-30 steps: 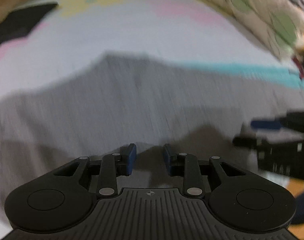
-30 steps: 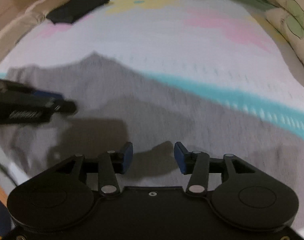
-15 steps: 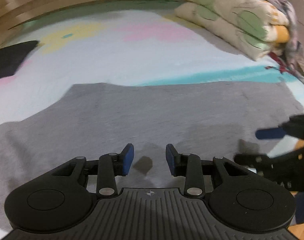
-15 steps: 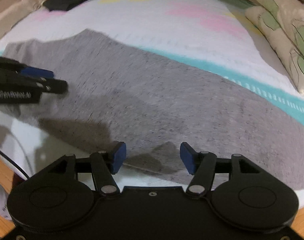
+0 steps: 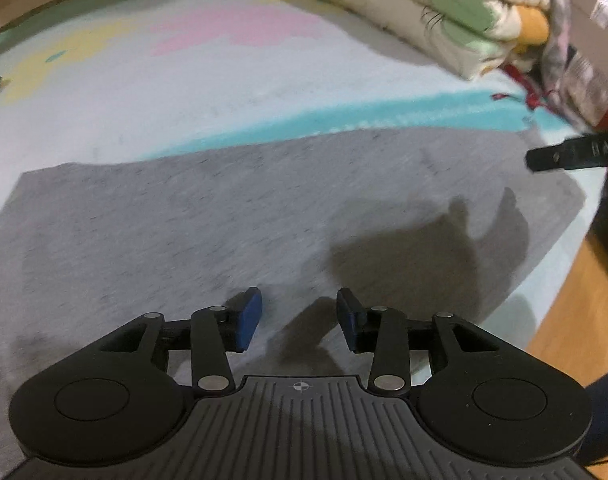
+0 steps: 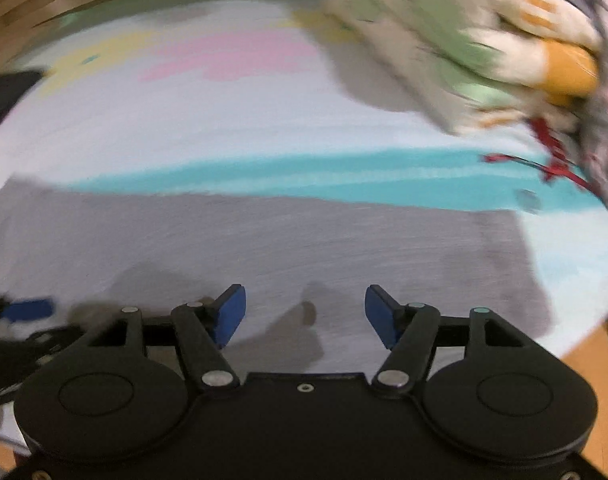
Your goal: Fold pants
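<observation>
Hovering over the grey pants [image 5: 208, 216], your left tool [image 5: 298, 314] and right tool [image 6: 305, 312] gape empty, both just widened; lettering on the right tool is unreadable.

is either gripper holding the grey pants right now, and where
Nothing is held: the left gripper and right gripper are open, with no cloth of the grey pants between them.

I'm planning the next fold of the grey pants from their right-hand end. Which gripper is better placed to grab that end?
Probably the right gripper: in its view the grey pants end just right of its open, empty jaws. The left gripper, also open and empty, hangs over mid-cloth, further from that end.
</observation>
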